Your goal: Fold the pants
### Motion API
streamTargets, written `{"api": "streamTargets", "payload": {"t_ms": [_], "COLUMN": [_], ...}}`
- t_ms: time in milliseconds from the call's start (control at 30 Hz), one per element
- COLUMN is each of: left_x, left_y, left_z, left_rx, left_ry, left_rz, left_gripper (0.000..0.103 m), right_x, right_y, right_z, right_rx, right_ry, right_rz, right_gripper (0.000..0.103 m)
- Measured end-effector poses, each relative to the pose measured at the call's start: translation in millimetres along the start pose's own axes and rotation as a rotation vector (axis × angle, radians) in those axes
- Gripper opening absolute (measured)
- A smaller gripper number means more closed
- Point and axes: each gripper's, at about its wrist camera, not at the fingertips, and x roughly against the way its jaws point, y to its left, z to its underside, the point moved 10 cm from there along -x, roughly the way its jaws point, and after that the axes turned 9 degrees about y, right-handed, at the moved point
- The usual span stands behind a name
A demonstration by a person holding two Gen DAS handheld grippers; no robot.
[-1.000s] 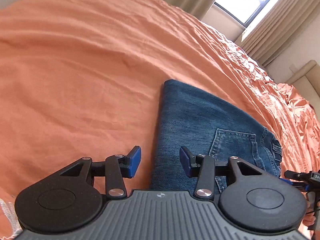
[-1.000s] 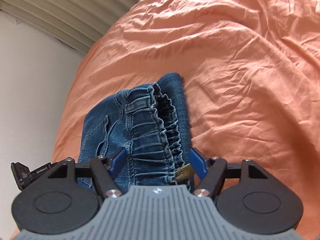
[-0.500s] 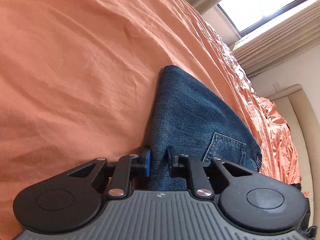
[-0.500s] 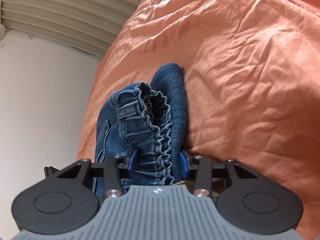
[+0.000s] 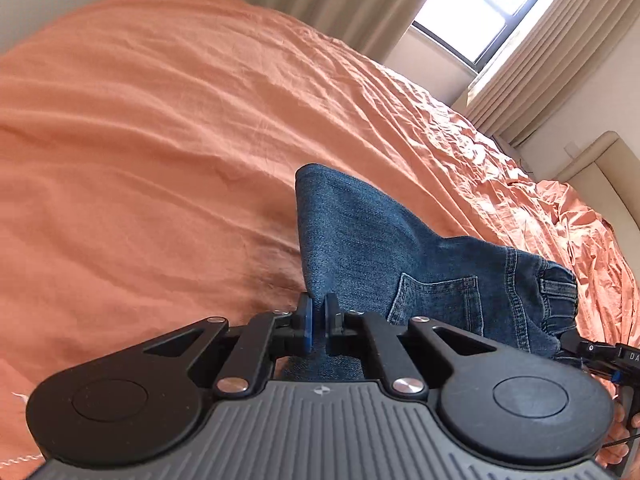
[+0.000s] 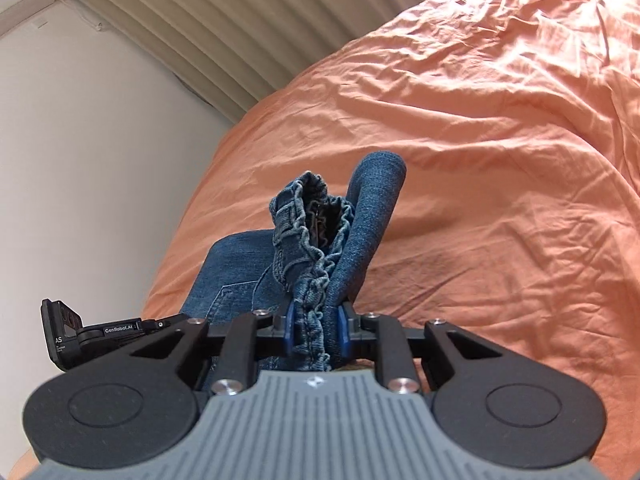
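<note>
Folded blue denim pants [image 5: 384, 248] rest on an orange bed sheet [image 5: 160, 140], with their near side raised. My left gripper [image 5: 319, 322] is shut on the folded near edge of the pants. A back pocket [image 5: 436, 300] faces the left wrist camera. My right gripper [image 6: 316, 330] is shut on the gathered elastic waistband [image 6: 316, 240] of the pants [image 6: 236, 272] and holds it up off the sheet. The far fold of the pants [image 6: 372, 200] stands up beyond the waistband. Each gripper shows at the edge of the other's view.
The wrinkled orange sheet [image 6: 500, 160] covers the whole bed. Beige curtains [image 5: 532, 80] and a bright window [image 5: 484, 4] are behind it. A cream headboard [image 5: 604, 160] stands at the right. A white wall [image 6: 100, 160] lies past the bed edge.
Both grippers have closed on the pants, the left on the folded edge and the right on the waistband. The gripped side has risen off the sheet.
</note>
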Motion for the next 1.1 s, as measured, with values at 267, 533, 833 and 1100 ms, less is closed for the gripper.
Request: {"api": "streamTargets", "payload": {"t_ms": [267, 533, 833, 1100], "left_x": [90.8, 136.0, 72.6, 17.4], "left_y": [40.9, 106.6, 185.4, 221.3], "left_z": [-17.5, -33.6, -26.1, -17.5], "left_rx": [-0.046, -0.037, 0.026, 0.041], "left_ry": [-0.045, -0.072, -0.016, 0.065], "left_rz": [-0.150, -0.307, -0.342, -0.353], "left_gripper": [0.005, 0.005, 0.005, 0.006], "right_x": [-25.3, -118.7, -214.9, -241.3], "right_y": [106.9, 160.8, 118.4, 63.0], "right_z": [10.2, 25.3, 51.1, 68.7], "right_rx": [0.119, 0.119, 0.083, -0.030], "right_ry": [0.023, 0.093, 0.211, 0.228], "right_rz": [-0.058, -0.145, -0.100, -0.159], "right_gripper": [0.017, 0.016, 0.016, 0.019]}}
